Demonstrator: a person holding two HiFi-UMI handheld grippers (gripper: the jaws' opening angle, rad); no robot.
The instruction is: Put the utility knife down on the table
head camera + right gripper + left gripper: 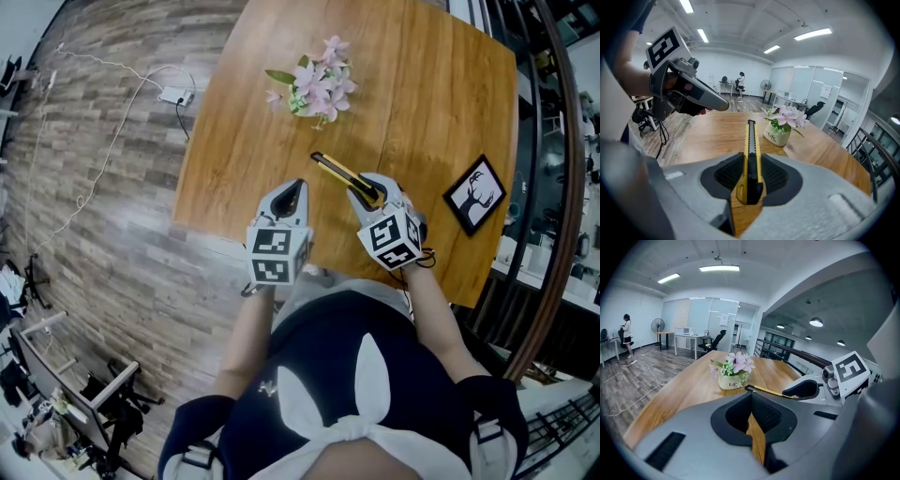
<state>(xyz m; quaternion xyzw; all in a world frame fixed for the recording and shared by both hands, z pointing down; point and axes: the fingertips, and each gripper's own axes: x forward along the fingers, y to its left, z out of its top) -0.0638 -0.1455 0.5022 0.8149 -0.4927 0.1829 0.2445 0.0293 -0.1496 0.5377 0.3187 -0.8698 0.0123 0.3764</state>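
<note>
In an open office room, on a plank floor [103, 197], stands a wide wooden tabletop [431, 103]. At its near edge a person holds two grey grippers side by side, each with a marker cube at the back.

The left gripper [297, 189] is over the near edge of the tabletop. Its jaws are together at the tips and nothing is between them. The right gripper [368, 195] is just beside it, a little further over the wood, and its jaws are pressed on the back end of the utility knife [338, 170].

A black picture frame [475, 194] with a deer drawing lies near the right side of the tabletop. A small white pot of pink flowers [314, 89] stands further away, near the middle.

The yellow and black knife sticks out straight from the right gripper, with its front end pointing toward the pot but apart from it. I cannot tell if this end touches the wood.
</note>
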